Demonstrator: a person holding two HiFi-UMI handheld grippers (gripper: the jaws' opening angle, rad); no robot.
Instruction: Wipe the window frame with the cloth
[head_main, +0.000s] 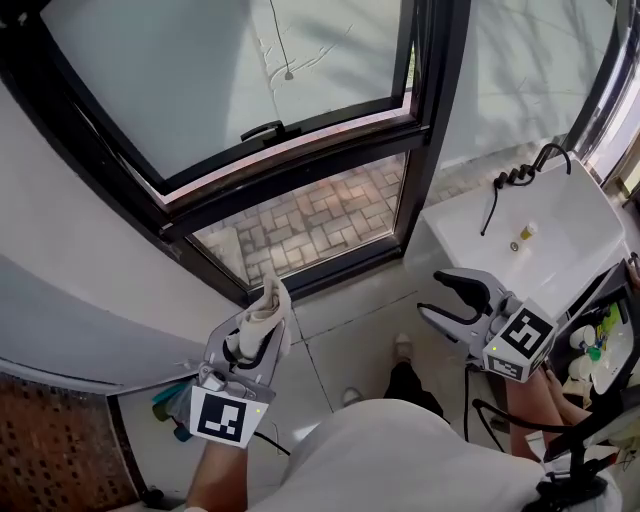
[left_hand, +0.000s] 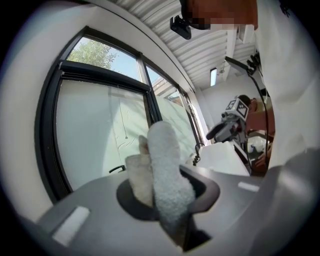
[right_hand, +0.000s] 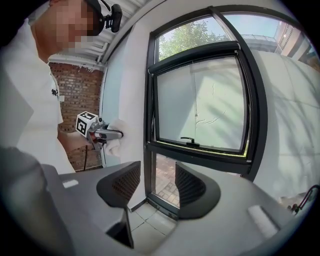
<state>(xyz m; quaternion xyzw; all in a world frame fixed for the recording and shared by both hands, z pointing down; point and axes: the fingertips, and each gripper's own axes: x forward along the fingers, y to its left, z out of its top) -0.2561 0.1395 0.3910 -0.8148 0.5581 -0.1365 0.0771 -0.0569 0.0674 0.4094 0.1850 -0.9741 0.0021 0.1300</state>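
Cloth (head_main: 270, 300) sits clamped in the jaws of the left gripper (head_main: 252, 345), below the window frame (head_main: 300, 165) and not touching it. Right gripper (head_main: 452, 297), lower right of that frame, holds its jaws apart and empty.

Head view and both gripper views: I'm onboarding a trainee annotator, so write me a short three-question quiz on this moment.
1. True or false: the right gripper holds the cloth.
2. What stands at the person's right? A) white sink B) ladder C) bucket
3. Fill in: the black handle sits at the ____ of the frosted pane.

Key: 1 false, the left gripper holds it, the right is open and empty; 2 A; 3 bottom.
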